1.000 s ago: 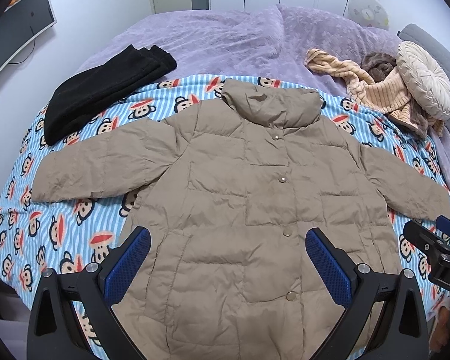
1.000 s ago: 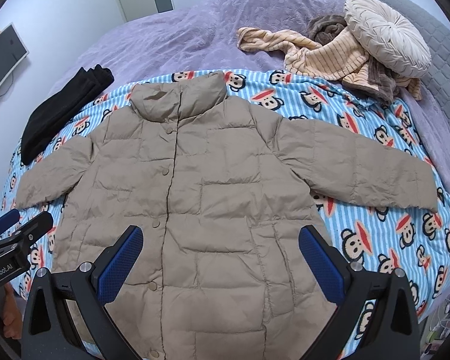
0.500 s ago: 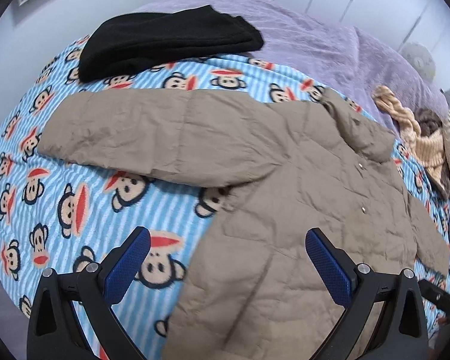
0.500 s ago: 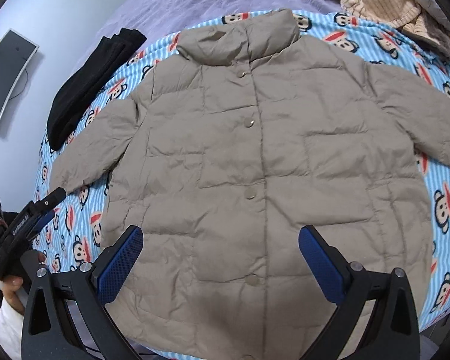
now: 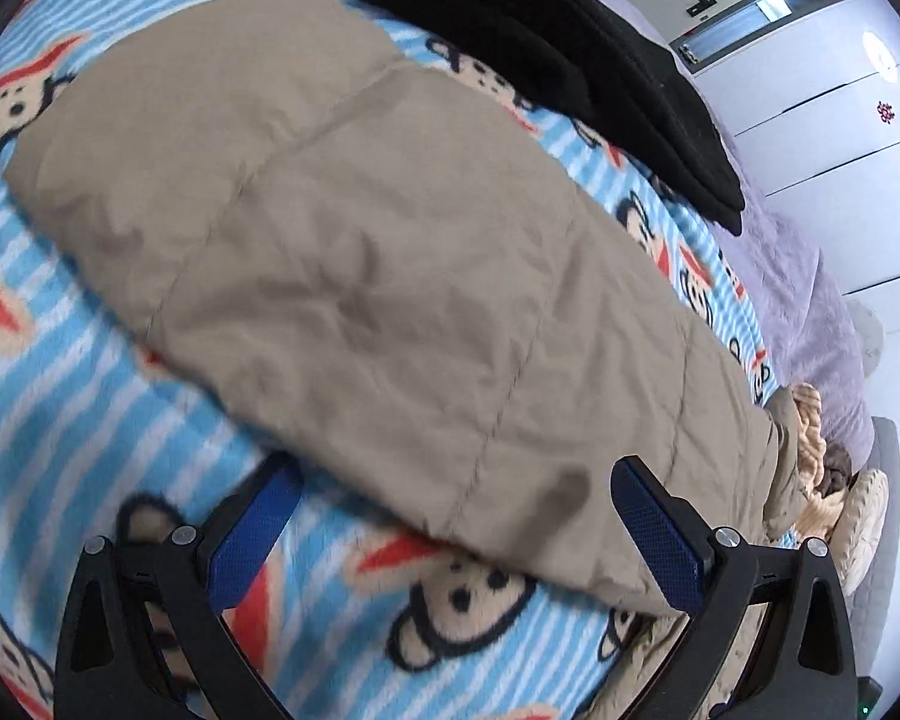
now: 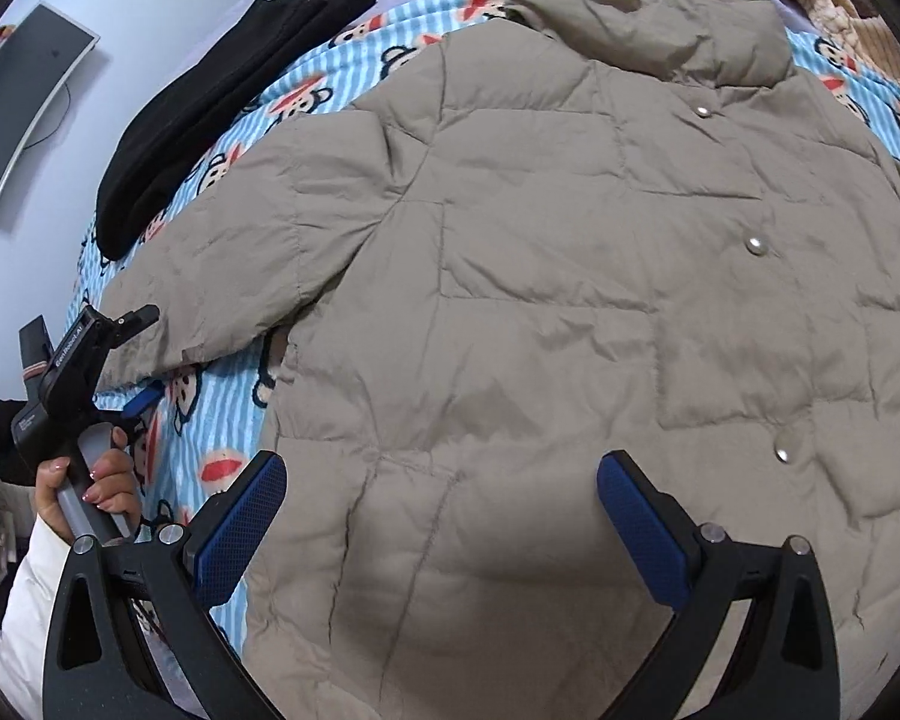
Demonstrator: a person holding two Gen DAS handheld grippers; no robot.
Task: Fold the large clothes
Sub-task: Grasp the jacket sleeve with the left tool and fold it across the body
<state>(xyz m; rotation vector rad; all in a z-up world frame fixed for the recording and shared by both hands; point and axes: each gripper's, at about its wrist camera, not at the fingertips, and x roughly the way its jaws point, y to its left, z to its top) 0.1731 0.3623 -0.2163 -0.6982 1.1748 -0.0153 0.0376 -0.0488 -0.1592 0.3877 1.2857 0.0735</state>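
While the tan puffer jacket [image 6: 570,312] lies spread flat, front up, on the monkey-print blanket [image 5: 90,396] filling the centre of the right wrist frame, the left gripper [image 5: 456,531] hangs low at the sleeve [image 5: 354,252] end, jaws wide and holding nothing. The right gripper [image 6: 441,519] hovers over the jacket's lower body, jaws also wide and empty. A good fold probably means pinching the cuff edge cleanly, taking only jacket fabric, not blanket, then carrying it across the chest.
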